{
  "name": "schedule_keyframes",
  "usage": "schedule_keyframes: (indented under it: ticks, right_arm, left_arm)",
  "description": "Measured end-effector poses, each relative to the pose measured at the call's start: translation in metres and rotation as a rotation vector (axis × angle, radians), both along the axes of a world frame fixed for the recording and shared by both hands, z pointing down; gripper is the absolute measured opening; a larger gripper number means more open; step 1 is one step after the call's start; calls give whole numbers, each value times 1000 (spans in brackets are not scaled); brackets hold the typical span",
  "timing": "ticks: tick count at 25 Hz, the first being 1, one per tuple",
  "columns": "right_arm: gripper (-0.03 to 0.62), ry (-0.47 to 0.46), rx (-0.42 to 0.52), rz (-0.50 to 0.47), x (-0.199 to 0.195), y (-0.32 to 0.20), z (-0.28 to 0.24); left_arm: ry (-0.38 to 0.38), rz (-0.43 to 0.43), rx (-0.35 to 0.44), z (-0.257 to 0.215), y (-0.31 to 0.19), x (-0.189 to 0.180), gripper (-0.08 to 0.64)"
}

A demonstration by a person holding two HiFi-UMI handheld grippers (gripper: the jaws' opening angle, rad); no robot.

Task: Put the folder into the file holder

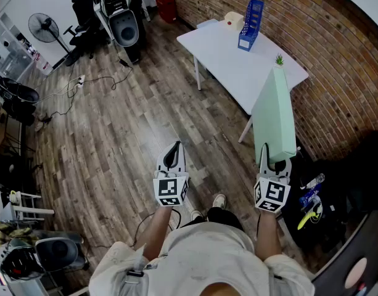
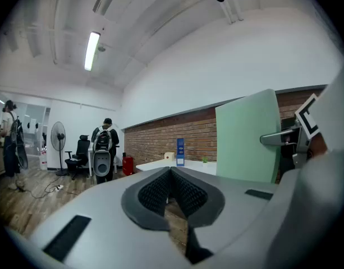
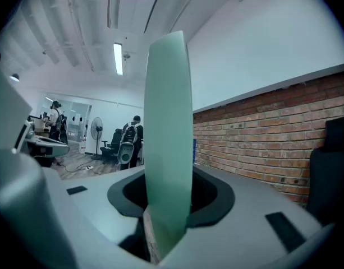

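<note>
The right gripper's point(image 3: 166, 206) dark pads are clamped on the bottom edge of the folder point(image 3: 168, 128). It is a thin, stiff, pale green sheet with rounded corners, and it stands upright out of the jaws. The left gripper's point(image 2: 170, 186) ribbed black pads are pressed together at the tips with nothing between them. It hangs beside the right one, well apart from the folder.

In the head view the folder is in the air, off the desk point(image 1: 229, 63). Its top reaches over the desk's near right corner, beside a small green plant point(image 1: 279, 60). The desk is a smooth white rectangle on thin white legs. The file holder point(image 1: 251, 24) is an upright blue plastic box with slotted sides, and it stands at the desk's far edge next to a pale box point(image 1: 234, 20). A rough red brick wall point(image 1: 324, 48) runs along the desk's right side. Wood-plank floor point(image 1: 133, 122) lies open along the desk's left edge.
</note>
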State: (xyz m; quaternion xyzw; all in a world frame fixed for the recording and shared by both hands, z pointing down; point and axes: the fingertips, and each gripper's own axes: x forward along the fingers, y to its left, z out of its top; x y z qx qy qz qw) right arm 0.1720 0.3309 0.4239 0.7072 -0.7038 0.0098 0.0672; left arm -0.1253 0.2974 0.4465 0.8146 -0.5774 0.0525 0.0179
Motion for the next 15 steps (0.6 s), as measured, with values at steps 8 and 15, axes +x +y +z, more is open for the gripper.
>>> schedule_keyframes:
  ticks: [8,15]
  right_arm:
    - [164,21,9,4,-39,39,-10]
    - [169,53,14,-4,-68,56,-8]
  left_arm:
    - [-11,-26,26,-14,45,-47,14]
    - [18,-38,33,-9,63,-73,14]
